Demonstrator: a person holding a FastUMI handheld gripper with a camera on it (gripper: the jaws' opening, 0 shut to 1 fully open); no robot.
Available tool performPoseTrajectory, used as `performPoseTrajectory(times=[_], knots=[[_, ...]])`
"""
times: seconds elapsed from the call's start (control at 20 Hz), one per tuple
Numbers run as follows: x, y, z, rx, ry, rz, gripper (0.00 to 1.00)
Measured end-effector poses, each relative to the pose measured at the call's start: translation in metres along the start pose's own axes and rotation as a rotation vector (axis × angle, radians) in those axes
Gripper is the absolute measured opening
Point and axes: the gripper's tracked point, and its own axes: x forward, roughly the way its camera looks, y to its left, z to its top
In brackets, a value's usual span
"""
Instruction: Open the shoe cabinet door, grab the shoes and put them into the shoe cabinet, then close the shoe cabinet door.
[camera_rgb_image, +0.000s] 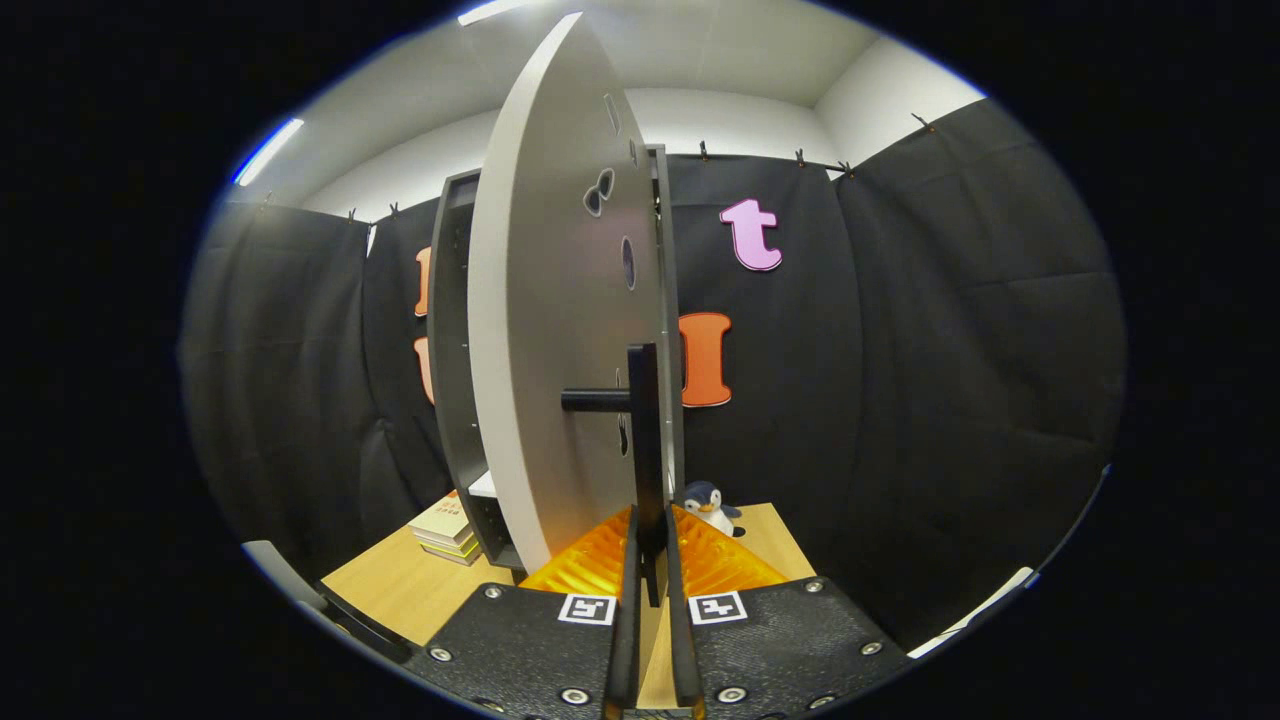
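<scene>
In the gripper view, the gripper (651, 540) has its two fingers (628, 600) drawn close together around the lower end of a black bar handle (645, 440), which stands upright between them. Both fingers appear to press on the bar from either side, with only the thin handle filling the gap.

The handle is fixed by a short black horizontal post to the pale grey cabinet door (555, 330), which swings out edge-on toward the camera and stands partly open. The door's face shows a few small cut-out holes above the handle. Behind the door, on its left, stands the dark grey shoe cabinet (452, 350), its open side revealing a shelf edge and a row of small holes along its inner wall. Whether any shoes lie inside cannot be told.

The cabinet stands on a light wooden surface (400, 590). To the left of the cabinet's base, a small stack of books (445, 528) lies on that surface, touching or just beside the cabinet. To the right of the door's lower edge, just beyond the handle, a small plush penguin toy (710, 505) with a dark blue head and white belly sits on the surface. Black cloth hangs behind the cabinet, under a white wall and ceiling with a strip light.
</scene>
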Motion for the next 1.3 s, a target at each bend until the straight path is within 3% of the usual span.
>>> performPoseTrajectory(times=[0.2, 0.55, 0.8, 1.1, 1.3], knots=[[-0.007, -0.015, 0.006, 0.008, -0.005, -0.042, 0.11], [-0.033, -0.042, 0.022, -0.012, -0.035, -0.213, 0.09], [-0.05, -0.017, 0.018, 0.013, -0.041, -0.288, 0.06], [-0.045, 0.044, -0.014, 0.027, -0.016, -0.316, 0.06], [-0.023, 0.102, -0.058, 0.092, 0.045, -0.218, 0.09]])
